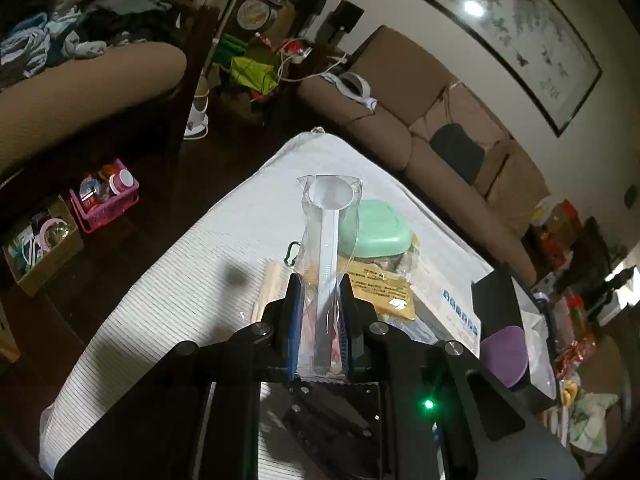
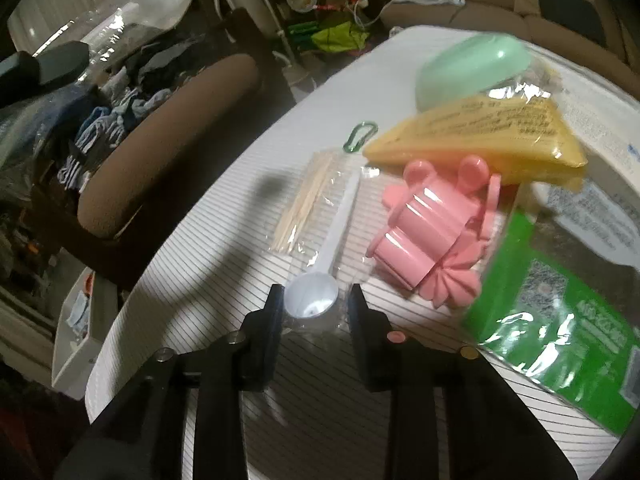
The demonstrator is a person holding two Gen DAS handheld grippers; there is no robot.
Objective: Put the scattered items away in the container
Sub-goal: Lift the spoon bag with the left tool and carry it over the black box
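The left gripper (image 1: 320, 300) pinches a bagged scoop (image 1: 329, 216) whose slick film could slip, while the right gripper (image 2: 316, 312), open astride a second scoop (image 2: 311, 298) beside the pink moulds (image 2: 432, 236), might snag only wrapper.

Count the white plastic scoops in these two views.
2. One bagged scoop is clamped in the left gripper; another scoop lies on the table between the open right gripper fingers. Others may be hidden.

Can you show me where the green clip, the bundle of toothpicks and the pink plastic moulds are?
green clip (image 2: 360, 137), right wrist view, on its loop.
bundle of toothpicks (image 2: 303, 201), right wrist view, mid-bundle inside its wrapper.
pink plastic moulds (image 2: 430, 236), right wrist view, on the ridged side.
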